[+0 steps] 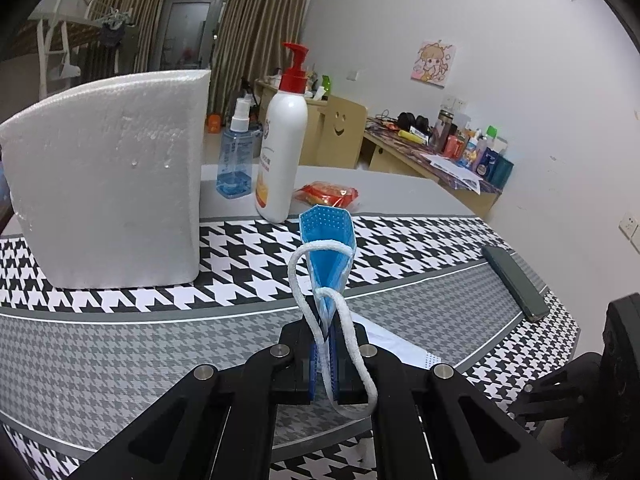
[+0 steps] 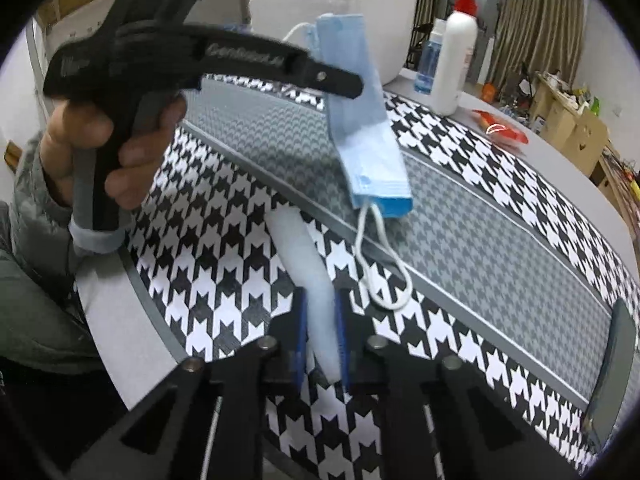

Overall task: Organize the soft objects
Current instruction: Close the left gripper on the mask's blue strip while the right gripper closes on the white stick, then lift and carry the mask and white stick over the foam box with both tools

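Over the houndstooth mat (image 1: 120,344), left gripper (image 1: 325,364) is clamped on a folded blue face mask (image 1: 328,240), held in the air with its ear loops (image 1: 304,300) dangling. Foam box (image 1: 112,184) sits well left, probably the drop target. Right gripper (image 2: 322,336) is pinched on a second mask, white side showing (image 2: 308,264), lifted off the mat. Handling: very light, limp pleated fabric, no stiffness. Grip the folded body, not the loops, which look likely to snag.
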`<state>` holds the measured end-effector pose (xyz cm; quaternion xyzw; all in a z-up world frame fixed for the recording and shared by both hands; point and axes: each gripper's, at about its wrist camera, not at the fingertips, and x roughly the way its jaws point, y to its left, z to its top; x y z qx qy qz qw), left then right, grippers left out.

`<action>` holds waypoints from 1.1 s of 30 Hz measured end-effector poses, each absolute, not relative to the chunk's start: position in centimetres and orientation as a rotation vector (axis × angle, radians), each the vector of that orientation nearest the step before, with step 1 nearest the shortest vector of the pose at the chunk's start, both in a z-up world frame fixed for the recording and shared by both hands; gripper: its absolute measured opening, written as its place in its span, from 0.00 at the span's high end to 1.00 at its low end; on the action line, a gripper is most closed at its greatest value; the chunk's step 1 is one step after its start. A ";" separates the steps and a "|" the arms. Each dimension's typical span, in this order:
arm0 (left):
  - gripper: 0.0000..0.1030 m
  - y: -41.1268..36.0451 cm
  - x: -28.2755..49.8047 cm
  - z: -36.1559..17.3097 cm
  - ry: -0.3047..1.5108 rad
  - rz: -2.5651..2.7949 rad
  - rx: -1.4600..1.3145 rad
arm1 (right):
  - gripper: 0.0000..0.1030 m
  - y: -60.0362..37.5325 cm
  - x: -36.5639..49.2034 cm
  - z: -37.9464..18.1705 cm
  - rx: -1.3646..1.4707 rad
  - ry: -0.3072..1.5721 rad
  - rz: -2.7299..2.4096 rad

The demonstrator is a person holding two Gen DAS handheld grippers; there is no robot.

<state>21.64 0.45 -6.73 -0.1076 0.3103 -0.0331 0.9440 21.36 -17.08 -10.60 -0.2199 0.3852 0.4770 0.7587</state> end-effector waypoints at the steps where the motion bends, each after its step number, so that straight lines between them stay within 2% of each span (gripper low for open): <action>1: 0.95 0.4 21.6 -6.6 0.629 -0.062 -0.216 | 0.92 -17.4 21.3 -10.3 -0.450 0.836 1.047; 33: 0.95 2.1 17.4 -1.3 0.521 0.062 -0.132 | 0.91 -19.6 20.4 -3.5 -0.175 0.599 0.921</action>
